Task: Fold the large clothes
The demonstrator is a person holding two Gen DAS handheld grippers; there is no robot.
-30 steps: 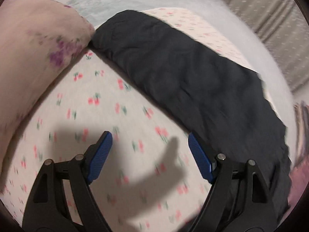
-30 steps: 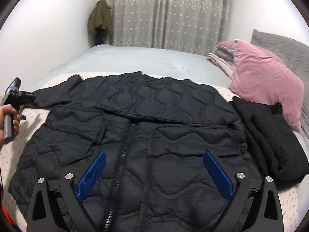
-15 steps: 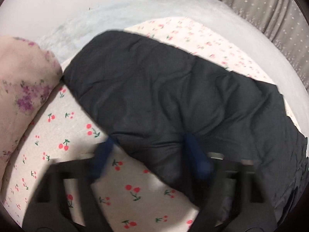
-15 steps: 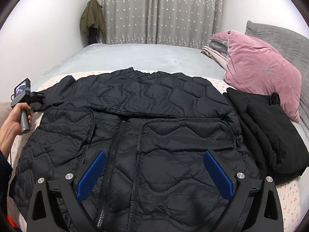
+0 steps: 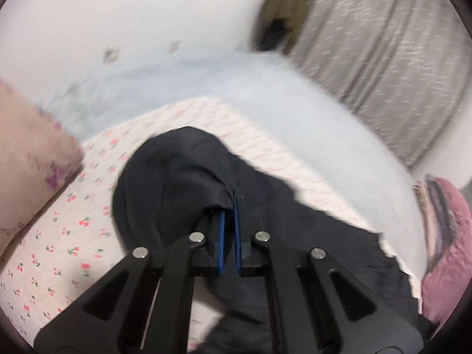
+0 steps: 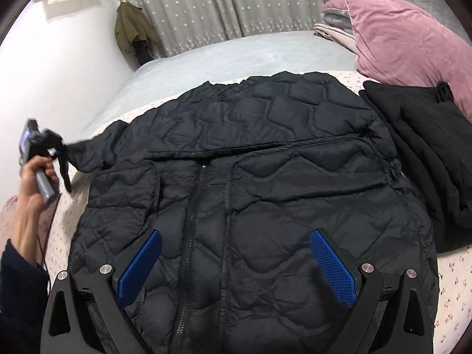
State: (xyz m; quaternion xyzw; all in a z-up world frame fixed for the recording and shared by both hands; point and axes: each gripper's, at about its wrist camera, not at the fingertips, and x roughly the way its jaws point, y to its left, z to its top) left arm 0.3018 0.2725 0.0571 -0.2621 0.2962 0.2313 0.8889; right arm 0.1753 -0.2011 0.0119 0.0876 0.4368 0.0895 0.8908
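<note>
A large black quilted jacket (image 6: 259, 194) lies flat on the bed, zip facing up. My left gripper (image 5: 229, 206) is shut on the end of the jacket's left sleeve (image 5: 183, 177) and holds it lifted off the cherry-print sheet (image 5: 59, 236). In the right wrist view the left gripper (image 6: 63, 155) shows at the far left, pulling the sleeve (image 6: 97, 150) outward. My right gripper (image 6: 236, 253) is open and empty, hovering over the jacket's lower front.
A folded black garment (image 6: 427, 159) lies right of the jacket, beside a pink velvet pillow (image 6: 407, 38). A floral pink pillow (image 5: 26, 159) sits at the left. A grey blanket (image 6: 236, 56) covers the far bed. Curtains (image 6: 221, 3) and a hanging green coat (image 6: 132, 26) are behind.
My left gripper moved onto the sleeve end, closed on it and lifted it. My right gripper stayed open and came slightly closer over the jacket.
</note>
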